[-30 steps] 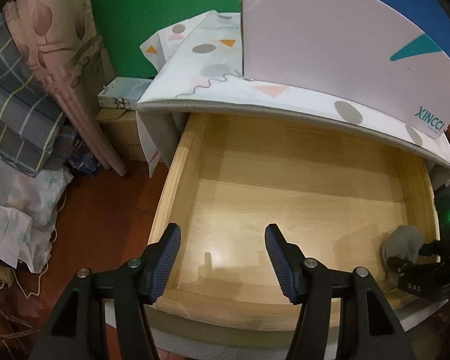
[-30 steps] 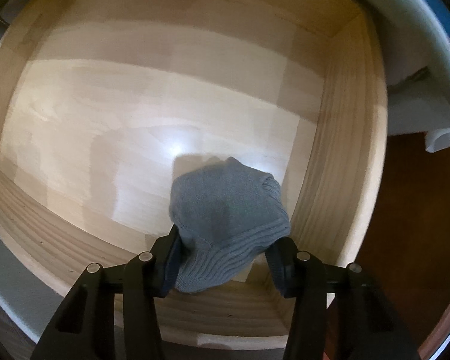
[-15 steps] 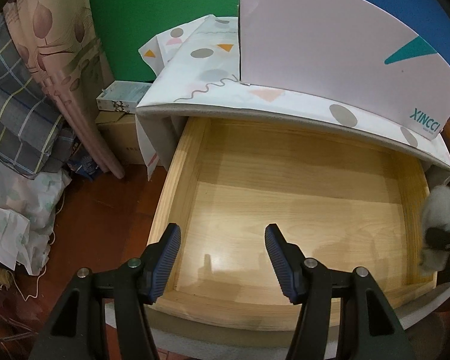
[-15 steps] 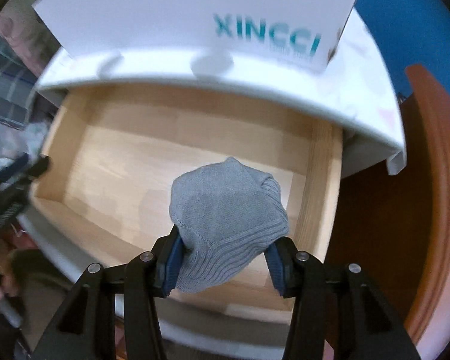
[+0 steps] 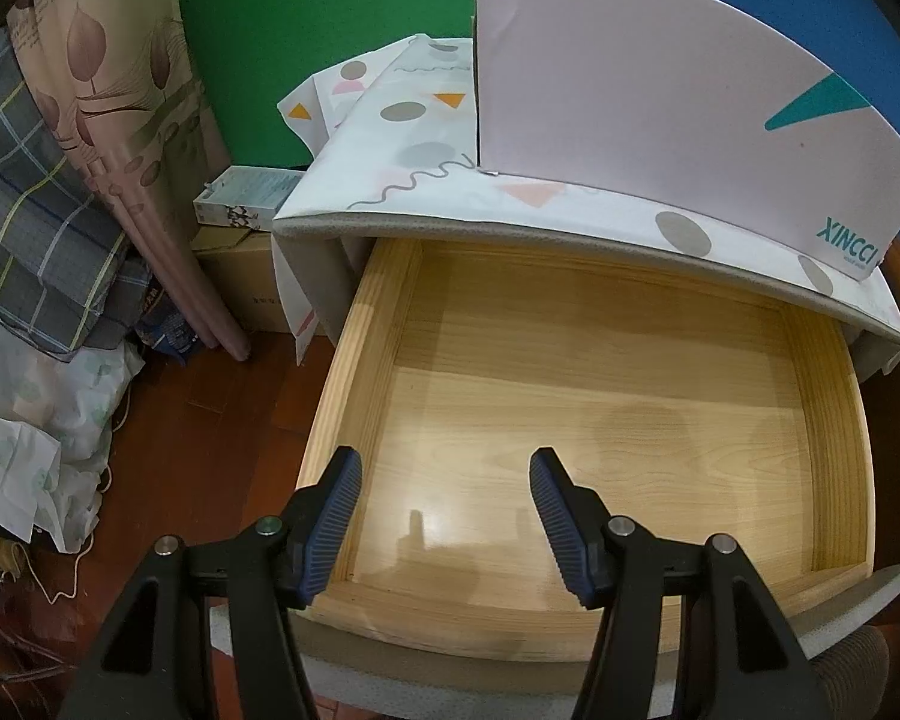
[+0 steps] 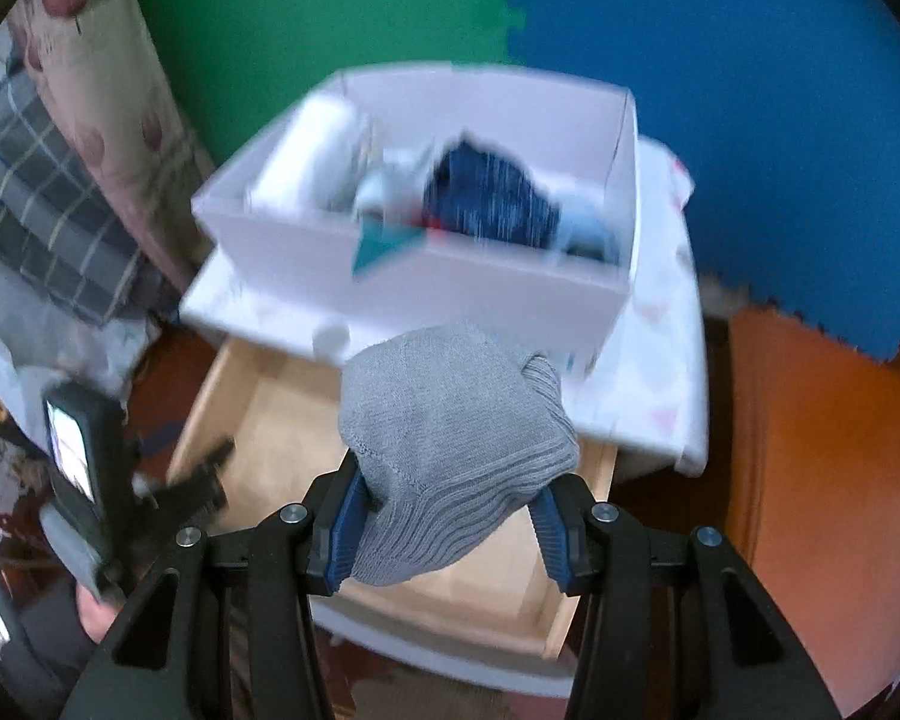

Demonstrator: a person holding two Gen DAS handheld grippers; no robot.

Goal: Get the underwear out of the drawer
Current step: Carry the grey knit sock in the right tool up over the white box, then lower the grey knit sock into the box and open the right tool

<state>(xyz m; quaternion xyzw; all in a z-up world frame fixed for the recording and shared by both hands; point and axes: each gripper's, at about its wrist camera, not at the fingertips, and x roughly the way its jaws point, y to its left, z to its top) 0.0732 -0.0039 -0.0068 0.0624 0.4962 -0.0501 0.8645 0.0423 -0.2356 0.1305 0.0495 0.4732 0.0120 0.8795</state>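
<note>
Grey ribbed underwear (image 6: 450, 450) fills the centre of the right wrist view, bunched into a rounded bundle and pinched between the blue pads of the right gripper (image 6: 447, 519), whose black arms rise from the bottom edge of the frame. The bundle sits in the air above the pulled-out wooden drawer (image 6: 258, 420), which shows behind and below it at lower centre. Higher in that frame, blurred, a white box (image 6: 450, 282) stands on the cabinet top and holds blue and white cloth. At far left of the same view a dark handheld device with a lit screen (image 6: 72, 450) appears, blurred. In the left wrist view, the left gripper (image 5: 444, 516) sits at bottom centre with its ribbed blue pads spread apart and nothing between them, hanging over the front edge of the drawer, whose pale wood floor lies bare. A patterned white cloth (image 5: 414, 150) covers the cabinet above the drawer, and folded fabrics (image 5: 42, 210) pile at the left edge.
</note>
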